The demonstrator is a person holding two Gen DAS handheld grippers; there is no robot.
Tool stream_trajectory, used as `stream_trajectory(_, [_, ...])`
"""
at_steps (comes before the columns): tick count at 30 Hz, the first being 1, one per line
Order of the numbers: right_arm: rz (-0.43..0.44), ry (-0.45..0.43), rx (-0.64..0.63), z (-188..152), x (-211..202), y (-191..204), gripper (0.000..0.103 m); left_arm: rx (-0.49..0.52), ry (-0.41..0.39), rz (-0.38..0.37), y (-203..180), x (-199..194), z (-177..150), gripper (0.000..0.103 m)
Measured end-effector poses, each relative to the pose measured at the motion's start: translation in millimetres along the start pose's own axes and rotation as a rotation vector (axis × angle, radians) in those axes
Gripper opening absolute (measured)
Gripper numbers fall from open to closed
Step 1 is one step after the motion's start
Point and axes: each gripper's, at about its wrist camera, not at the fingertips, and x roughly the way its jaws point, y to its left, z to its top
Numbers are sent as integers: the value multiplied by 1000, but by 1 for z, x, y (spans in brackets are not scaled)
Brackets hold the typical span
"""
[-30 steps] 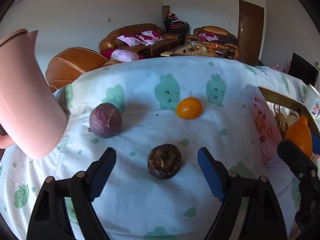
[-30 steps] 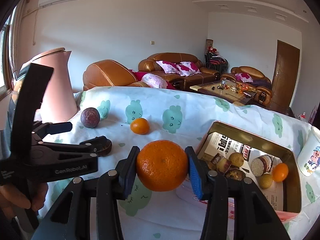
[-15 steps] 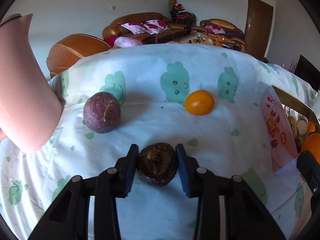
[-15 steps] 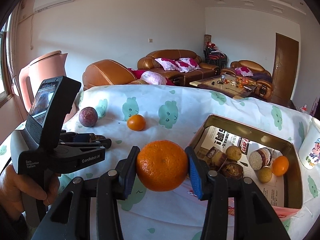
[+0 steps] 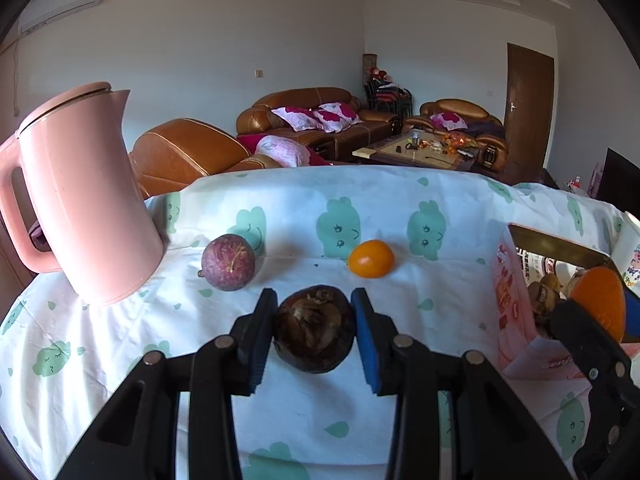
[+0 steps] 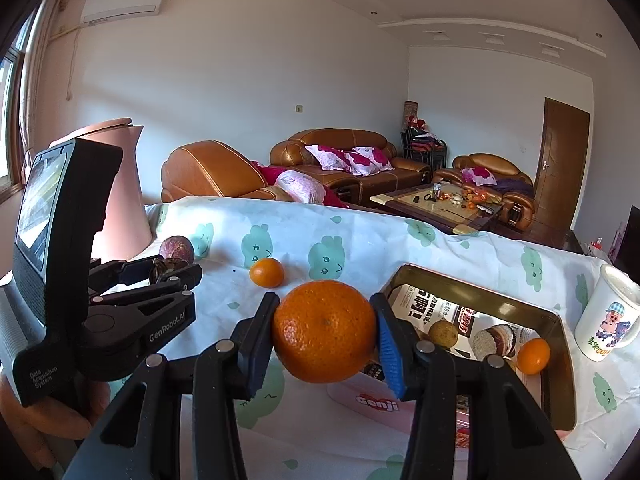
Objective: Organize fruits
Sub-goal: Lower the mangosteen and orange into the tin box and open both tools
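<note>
My left gripper (image 5: 315, 330) is shut on a dark brown wrinkled fruit (image 5: 314, 328), lifted a little off the cloth. Beyond it lie a purple passion fruit (image 5: 228, 262) and a small orange (image 5: 371, 258). In the right wrist view my right gripper (image 6: 325, 334) is shut on a large orange (image 6: 325, 330), held above the cloth just left of a gold tin box (image 6: 556, 364). The box holds several small fruits, among them a small orange one (image 6: 533, 356). The left gripper (image 6: 172, 274) with the brown fruit (image 6: 166, 269) shows at the left of that view.
A pink kettle (image 5: 80, 200) stands at the table's left. A white cartoon mug (image 6: 610, 316) sits right of the tin box. The box's pink lid (image 6: 380, 400) lies under its near side. A hand (image 6: 52, 420) holds the left tool. Sofas stand beyond the table.
My left gripper went from open around the brown fruit to shut on it, then lifted it slightly. The right gripper kept the large orange almost still.
</note>
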Motion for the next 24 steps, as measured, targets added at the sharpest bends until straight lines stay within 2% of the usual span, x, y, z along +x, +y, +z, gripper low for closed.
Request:
stream_trajectory(4, [-10, -6, 3, -2, -7, -13, 48, 35, -23, 15, -19, -9, -4, 40])
stream_trajectory(11, [-49, -11, 27, -4, -14, -44, 48, 39, -21, -13, -47, -17, -5, 40])
stream_trajectory(18, [-89, -24, 52, -5, -22, -79, 48, 34, -31, -68, -75, -23, 1, 40])
stream_trajectory(24, [-164, -38, 126, -4, -29, -128, 48, 54, -43, -121, -98, -24, 9, 40])
